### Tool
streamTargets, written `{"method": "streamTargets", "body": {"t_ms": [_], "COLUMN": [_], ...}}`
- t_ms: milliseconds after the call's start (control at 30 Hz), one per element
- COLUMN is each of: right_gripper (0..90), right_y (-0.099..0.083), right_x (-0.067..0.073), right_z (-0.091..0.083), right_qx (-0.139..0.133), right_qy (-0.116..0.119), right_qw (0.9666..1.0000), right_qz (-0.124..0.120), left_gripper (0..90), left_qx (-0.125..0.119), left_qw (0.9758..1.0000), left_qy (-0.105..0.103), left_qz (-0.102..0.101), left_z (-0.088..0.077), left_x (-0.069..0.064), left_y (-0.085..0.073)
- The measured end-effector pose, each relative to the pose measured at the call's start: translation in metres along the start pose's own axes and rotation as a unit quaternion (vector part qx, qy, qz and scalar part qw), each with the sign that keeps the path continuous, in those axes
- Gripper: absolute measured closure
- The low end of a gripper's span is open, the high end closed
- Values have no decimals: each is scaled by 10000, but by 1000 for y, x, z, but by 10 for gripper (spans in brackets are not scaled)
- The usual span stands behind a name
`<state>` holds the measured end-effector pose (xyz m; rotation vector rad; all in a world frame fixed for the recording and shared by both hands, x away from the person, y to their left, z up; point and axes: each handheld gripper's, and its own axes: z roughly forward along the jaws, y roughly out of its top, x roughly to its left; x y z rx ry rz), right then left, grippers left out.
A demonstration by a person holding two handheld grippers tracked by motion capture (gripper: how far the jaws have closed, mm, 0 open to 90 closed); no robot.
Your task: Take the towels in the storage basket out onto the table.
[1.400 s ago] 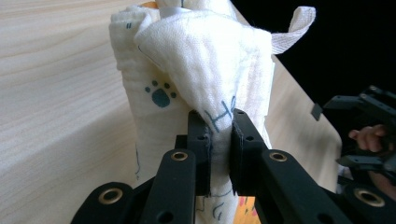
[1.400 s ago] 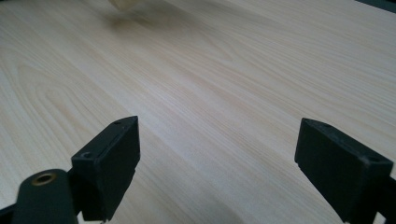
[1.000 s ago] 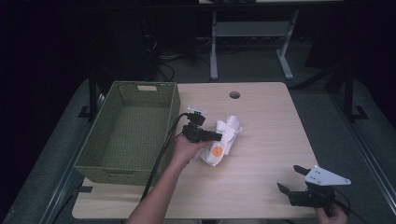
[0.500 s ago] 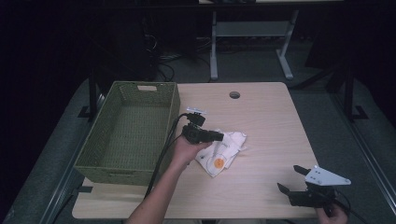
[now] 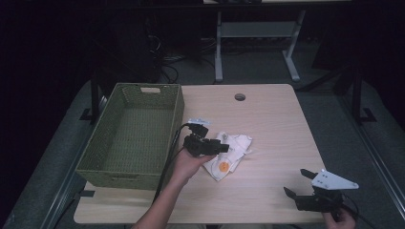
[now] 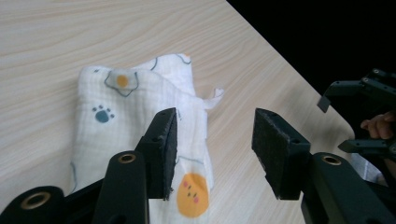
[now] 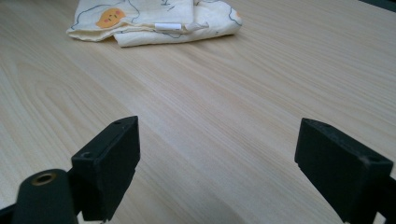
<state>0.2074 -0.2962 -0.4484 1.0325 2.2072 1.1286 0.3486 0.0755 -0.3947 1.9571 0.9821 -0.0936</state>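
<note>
A white cloth (image 5: 235,147) printed with small paws and an orange face lies folded flat on the wooden table (image 5: 267,119), just right of the basket. My left gripper (image 5: 224,148) hovers over the cloth's left part, and its jaws have just been opening. In the left gripper view the cloth (image 6: 121,116) lies below the left gripper (image 6: 212,140), with nothing pinched between the pads. At the table's front right corner my right gripper (image 5: 297,182) is held wide open. The right gripper view shows the right gripper (image 7: 215,154) over bare wood, with the cloth (image 7: 154,18) far ahead.
A green woven basket (image 5: 179,112) stands on the table's left part, close beside the left hand. A round cable hole (image 5: 239,97) sits near the table's far edge. Beyond the table are a dark floor and a metal frame (image 5: 218,52).
The cloth, held bunched up a second ago, has dropped and now lies flat on the table. The left gripper's jaws have opened off it and drawn slightly toward the person. The right gripper has kept still.
</note>
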Motion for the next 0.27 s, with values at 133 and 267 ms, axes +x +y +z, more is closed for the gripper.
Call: {"method": "streamTargets", "body": {"t_ms": [133, 267], "right_gripper": [139, 139], "right_y": [0, 0], "right_x": [0, 1], "right_z": [1, 1], "right_qx": [16, 21], "right_qy": [14, 10], "right_qw": [10000, 10000], "right_qz": [-44, -44], "left_gripper": [479, 463], "left_qx": [-7, -51], "left_qw": [10000, 10000], "left_qy": [-16, -22], "left_qz": [-3, 13], "left_z": [-3, -7], "left_x": [-1, -5], "left_y": [-6, -14]}}
